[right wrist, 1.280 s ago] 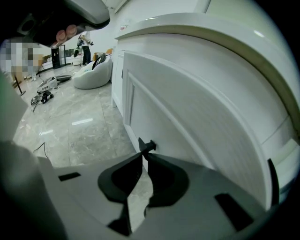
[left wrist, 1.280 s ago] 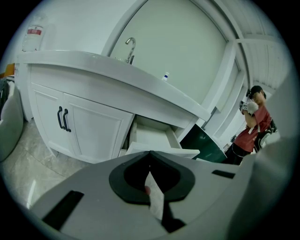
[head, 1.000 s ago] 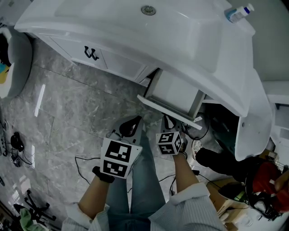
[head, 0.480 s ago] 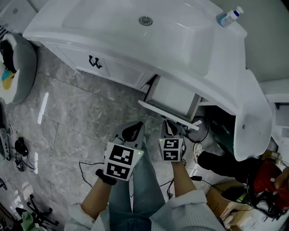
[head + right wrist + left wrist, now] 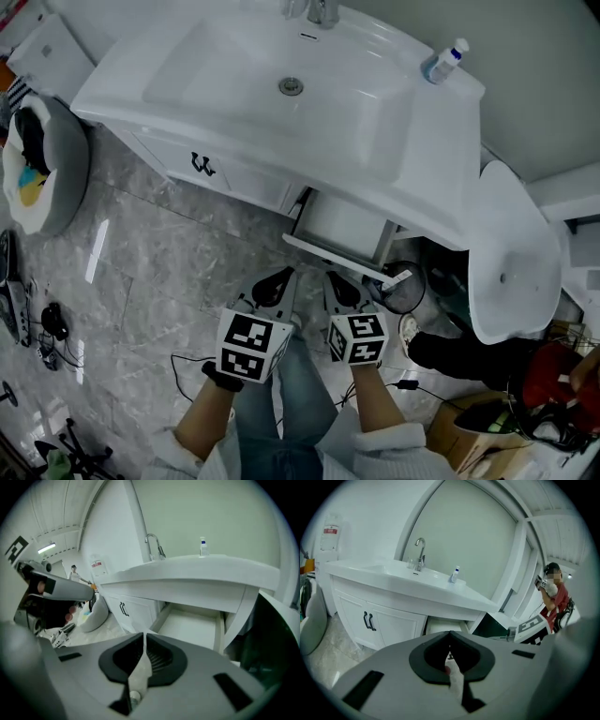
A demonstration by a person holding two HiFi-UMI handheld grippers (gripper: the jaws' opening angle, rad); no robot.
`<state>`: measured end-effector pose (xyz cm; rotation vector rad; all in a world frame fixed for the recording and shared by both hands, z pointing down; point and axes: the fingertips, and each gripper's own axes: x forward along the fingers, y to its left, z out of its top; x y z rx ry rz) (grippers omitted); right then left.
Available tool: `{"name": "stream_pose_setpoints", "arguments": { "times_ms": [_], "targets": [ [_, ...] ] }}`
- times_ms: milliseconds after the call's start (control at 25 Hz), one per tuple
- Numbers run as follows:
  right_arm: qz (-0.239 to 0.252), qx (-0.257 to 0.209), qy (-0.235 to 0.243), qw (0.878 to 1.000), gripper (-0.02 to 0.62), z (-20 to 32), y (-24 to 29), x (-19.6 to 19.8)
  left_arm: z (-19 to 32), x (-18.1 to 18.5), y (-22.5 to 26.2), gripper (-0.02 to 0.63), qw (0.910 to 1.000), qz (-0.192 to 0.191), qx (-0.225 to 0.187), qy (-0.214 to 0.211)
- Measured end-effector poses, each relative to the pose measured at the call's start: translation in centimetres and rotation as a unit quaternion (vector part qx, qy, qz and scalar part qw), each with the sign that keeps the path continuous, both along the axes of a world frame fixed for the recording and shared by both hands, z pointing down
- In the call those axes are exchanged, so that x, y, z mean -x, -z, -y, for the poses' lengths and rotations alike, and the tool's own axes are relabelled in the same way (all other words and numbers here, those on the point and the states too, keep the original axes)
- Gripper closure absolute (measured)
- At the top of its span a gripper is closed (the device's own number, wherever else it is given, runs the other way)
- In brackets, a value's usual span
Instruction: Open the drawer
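Note:
The white drawer (image 5: 342, 225) stands pulled out under the basin, its front panel (image 5: 333, 255) facing me and its inside bare. In the left gripper view the drawer (image 5: 440, 625) shows just past the jaws, and the right gripper view looks into the drawer (image 5: 192, 625). My left gripper (image 5: 274, 279) hangs in front of the drawer, jaws together and nothing in them. Beside it my right gripper (image 5: 342, 286) is clear of the front panel. Its jaws have just been closing and meet on nothing.
The vanity has a sink basin (image 5: 291, 86), a tap (image 5: 319, 9), a small bottle (image 5: 443, 60) and doors with black handles (image 5: 200, 166). A grey bin (image 5: 42, 159) stands at the left, cables lie on the marble floor, and a white rounded fixture (image 5: 511, 253) is at the right.
Both grippers have risen and drawn back from the drawer front. The right one has rolled, showing another face of its cube. The drawer stays open.

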<state>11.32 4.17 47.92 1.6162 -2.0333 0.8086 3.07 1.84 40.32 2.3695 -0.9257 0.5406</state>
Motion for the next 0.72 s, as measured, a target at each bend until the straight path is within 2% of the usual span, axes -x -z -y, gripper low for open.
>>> {"name": "stream_pose_setpoints", "arguments": {
  "times_ms": [280,480,720],
  "targets": [
    [0.042,-0.039,0.026,0.998,0.583,0.5,7.6,1.9,-0.6,-0.8,5.2,0.592,0.9994,-0.021,-0.026,0.008],
    [0.063,-0.094,0.051,0.992,0.584,0.6,14.3,3.0,-1.2,-1.0,9.8,0.592,0.9978,-0.034,-0.057,-0.005],
    [0.092,-0.158,0.067,0.981,0.584,-1.1,23.8,3.8,-2.8,-1.3,17.9,0.592,0.9919,-0.071,-0.102,-0.026]
  ]
}}
